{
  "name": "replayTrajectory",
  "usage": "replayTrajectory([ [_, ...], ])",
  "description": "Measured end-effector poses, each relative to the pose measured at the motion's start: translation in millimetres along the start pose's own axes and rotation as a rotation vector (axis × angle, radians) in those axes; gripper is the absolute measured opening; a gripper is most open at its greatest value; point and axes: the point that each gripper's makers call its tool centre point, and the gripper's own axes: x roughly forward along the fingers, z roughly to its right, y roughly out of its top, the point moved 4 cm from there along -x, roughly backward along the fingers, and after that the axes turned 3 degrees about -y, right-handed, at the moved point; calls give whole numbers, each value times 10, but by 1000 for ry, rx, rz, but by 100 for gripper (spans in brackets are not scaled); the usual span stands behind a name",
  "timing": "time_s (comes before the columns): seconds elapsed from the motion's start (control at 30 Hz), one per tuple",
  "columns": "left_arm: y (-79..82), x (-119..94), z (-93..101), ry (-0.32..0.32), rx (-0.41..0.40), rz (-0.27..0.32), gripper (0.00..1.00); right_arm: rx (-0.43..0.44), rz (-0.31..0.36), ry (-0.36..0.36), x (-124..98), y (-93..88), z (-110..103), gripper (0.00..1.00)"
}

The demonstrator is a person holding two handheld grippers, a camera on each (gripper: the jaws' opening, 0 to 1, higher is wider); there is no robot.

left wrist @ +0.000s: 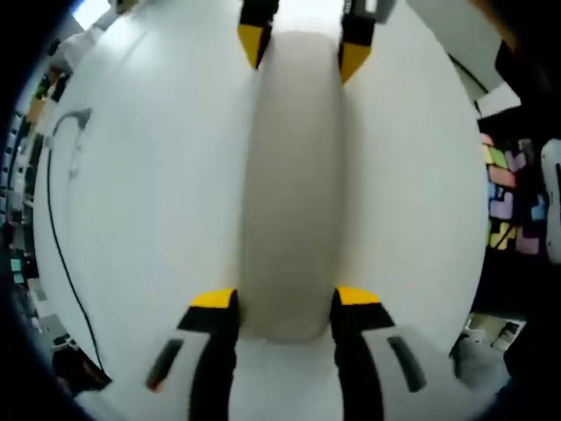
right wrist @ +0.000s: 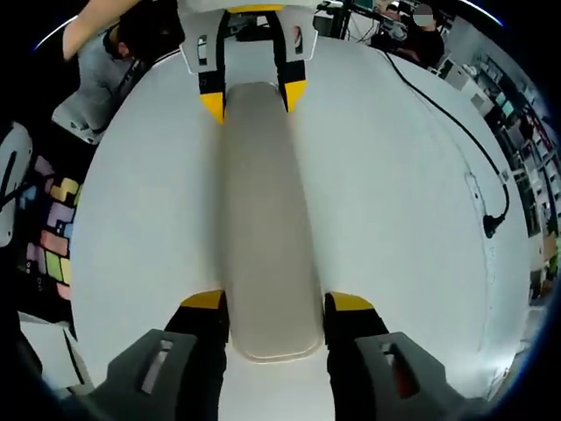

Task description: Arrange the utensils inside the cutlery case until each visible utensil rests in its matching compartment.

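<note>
Plainly, the left gripper (left wrist: 287, 303) has its two yellow-tipped jaws set on either side of one end of the case (left wrist: 294, 184), a long, beige, round-ended box lying flat on the white table (left wrist: 158, 202); the jaws look pressed to its sides, so it is clasping that end. At the far end of the case in the left gripper view, the right gripper (left wrist: 304, 48) comes in from the top, its yellow tips straddling the other end. In the right gripper view the picture is mirrored: the right gripper (right wrist: 277, 303) clasps the near end of the case (right wrist: 263, 219) between its jaws, and the left gripper (right wrist: 252, 98) holds the far end. The case is closed, its lid smooth and plain, and it lies along the line between the two grippers. A black cable (right wrist: 456, 132) runs across the table (right wrist: 386, 228) to a plug near its edge, well apart from the case; the same cable (left wrist: 54, 228) curves along the table edge in the left gripper view. Beyond the table lie coloured floor tiles (right wrist: 54, 232), and a person in a grey sleeve (right wrist: 96, 74) stands behind the left gripper.
</note>
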Motion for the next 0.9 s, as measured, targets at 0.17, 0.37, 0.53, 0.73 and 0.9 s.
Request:
replayTrajectory([
  [0.17,8,-9,-14,3,21,96,43,17,-11,4,-18,-7,-14,44],
  [0.37,70,1,40,7,28,95,43,24,-12,9,-42,-49,-35,44],
  [0.53,167,11,118,16,40,120,43,24,-39,6,-96,-154,-110,44],
  [0.73,207,-53,253,9,50,136,44,29,-7,9,-163,-209,-239,44],
  [0.9,227,-44,358,2,51,159,44,20,2,-1,-222,-238,-351,44],
])
